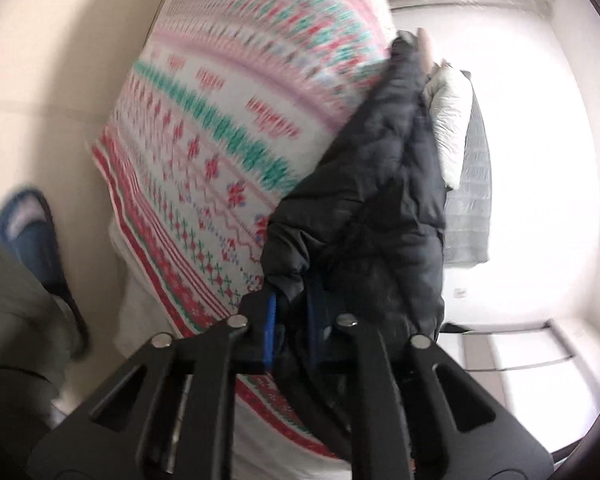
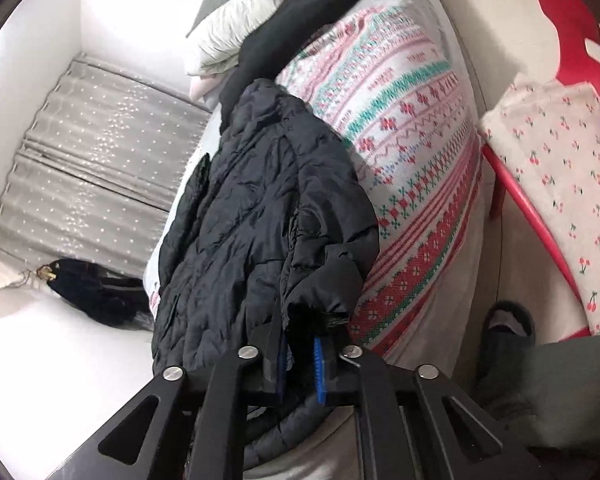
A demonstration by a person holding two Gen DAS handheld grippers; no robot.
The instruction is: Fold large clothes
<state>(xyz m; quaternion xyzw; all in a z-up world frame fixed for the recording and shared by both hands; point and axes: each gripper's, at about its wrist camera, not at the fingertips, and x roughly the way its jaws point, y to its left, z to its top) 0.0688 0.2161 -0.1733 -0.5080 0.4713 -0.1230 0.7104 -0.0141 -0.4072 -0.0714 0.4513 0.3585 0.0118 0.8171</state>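
Note:
A black quilted puffer jacket (image 2: 252, 216) hangs over the edge of a bed covered by a white blanket with red, green and pink patterns (image 2: 412, 152). It also shows in the left wrist view (image 1: 372, 200), lifted off the blanket (image 1: 204, 128). My left gripper (image 1: 294, 316) is shut on a fold of the jacket's edge between its blue pads. My right gripper (image 2: 300, 356) is shut on another part of the jacket's hem near a sleeve cuff (image 2: 324, 300).
A pale puffer garment (image 2: 236, 28) and a black garment (image 2: 300, 12) lie further up the bed. A red chair (image 2: 532, 208) holds a cherry-print cloth (image 2: 560, 176). A dark bag (image 2: 96, 288) lies on the floor by a grey curtain (image 2: 84, 152). The person's slippered feet (image 1: 32, 236) (image 2: 504, 328) stand beside the bed.

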